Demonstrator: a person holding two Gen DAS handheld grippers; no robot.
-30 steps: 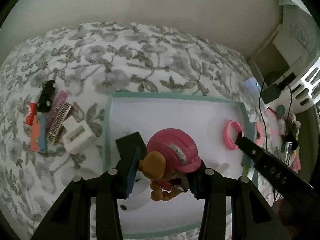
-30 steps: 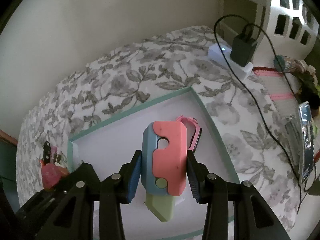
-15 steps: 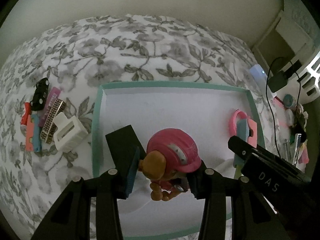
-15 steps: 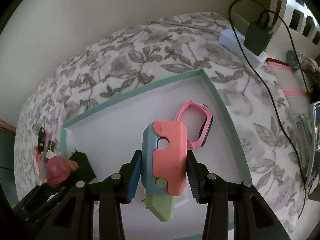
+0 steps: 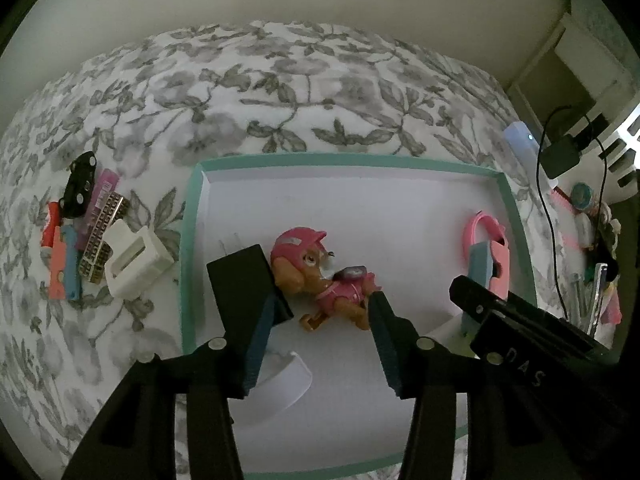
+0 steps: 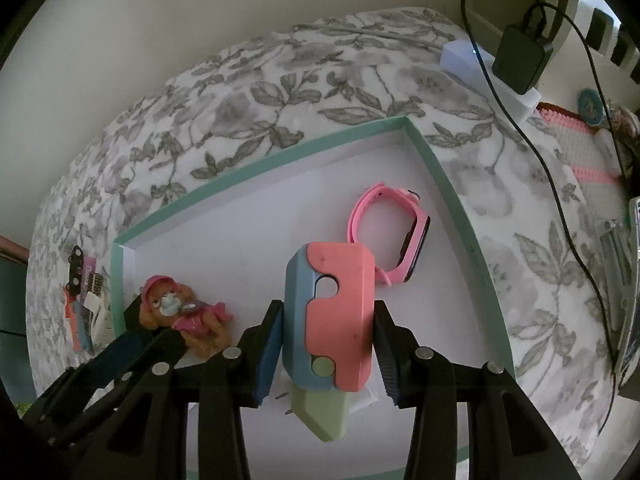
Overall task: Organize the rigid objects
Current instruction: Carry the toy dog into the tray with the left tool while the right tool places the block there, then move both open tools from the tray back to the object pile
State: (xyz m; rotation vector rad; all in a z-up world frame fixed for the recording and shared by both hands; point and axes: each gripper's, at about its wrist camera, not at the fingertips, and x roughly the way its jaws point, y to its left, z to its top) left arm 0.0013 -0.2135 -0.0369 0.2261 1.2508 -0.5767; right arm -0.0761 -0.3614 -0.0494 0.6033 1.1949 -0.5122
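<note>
The left gripper (image 5: 326, 312) is opening to drop the pup (image 5: 320, 276) into the tray (image 5: 188, 256), while the right gripper (image 6: 326, 344) clamps the knife toy (image 6: 332, 316) for placing.

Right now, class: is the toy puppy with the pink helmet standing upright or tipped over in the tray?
Tipped over. The toy puppy lies on its side on the tray floor, paws sideways, between the opening left fingers.

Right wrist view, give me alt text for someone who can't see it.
The right hand-held gripper grips a pink-and-blue toy over a teal-rimmed tray on a floral bedspread. In the tray lie a pink watch and a puppy figure.
</note>
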